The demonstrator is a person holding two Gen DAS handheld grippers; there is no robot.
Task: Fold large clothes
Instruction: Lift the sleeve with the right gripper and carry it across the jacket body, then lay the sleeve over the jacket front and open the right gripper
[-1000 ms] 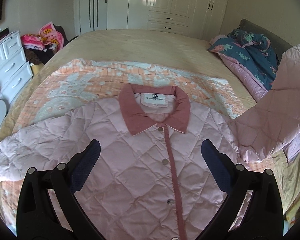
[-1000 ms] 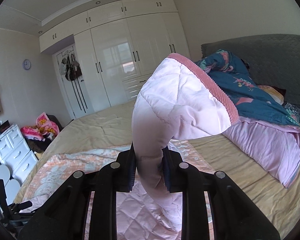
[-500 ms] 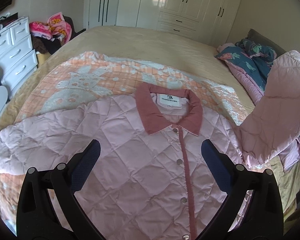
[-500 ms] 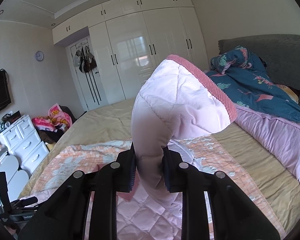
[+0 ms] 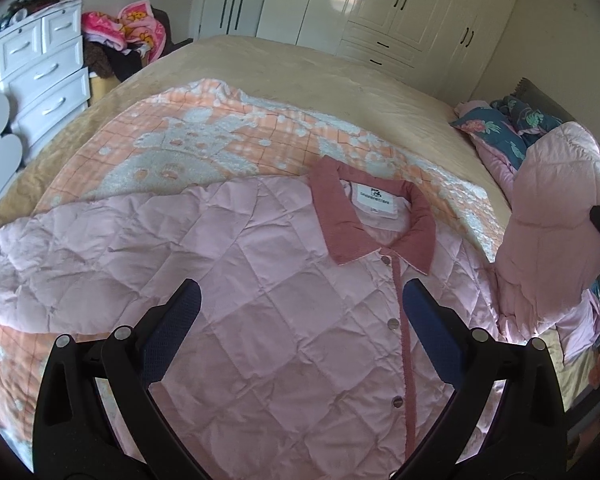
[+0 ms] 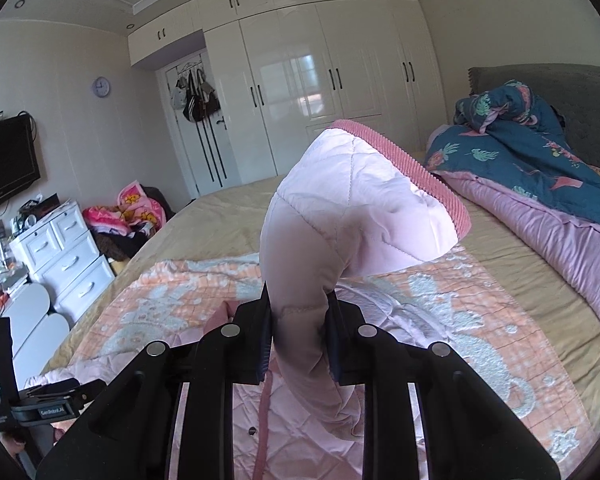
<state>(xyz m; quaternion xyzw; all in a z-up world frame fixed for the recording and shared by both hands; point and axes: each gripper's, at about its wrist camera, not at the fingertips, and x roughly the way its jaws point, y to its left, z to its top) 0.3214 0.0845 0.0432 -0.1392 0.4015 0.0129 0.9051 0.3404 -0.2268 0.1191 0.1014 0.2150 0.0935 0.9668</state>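
The right gripper (image 6: pixel 299 336) was clamped on the sleeve (image 6: pixel 352 216) of a pale pink quilted jacket (image 6: pixel 300 432), the sleeve rising from between the pads and flopping over to the right, its ribbed darker-pink cuff (image 6: pixel 416 172) uppermost. Below lay the jacket's body on an orange-and-white blanket (image 6: pixel 460 320) spread over the tan bed (image 6: pixel 228 212). A blue floral quilt (image 6: pixel 540 160) was heaped by the grey headboard (image 6: pixel 580 92), with white wardrobes (image 6: pixel 320 80) behind and a white dresser (image 6: pixel 60 252) at the left.
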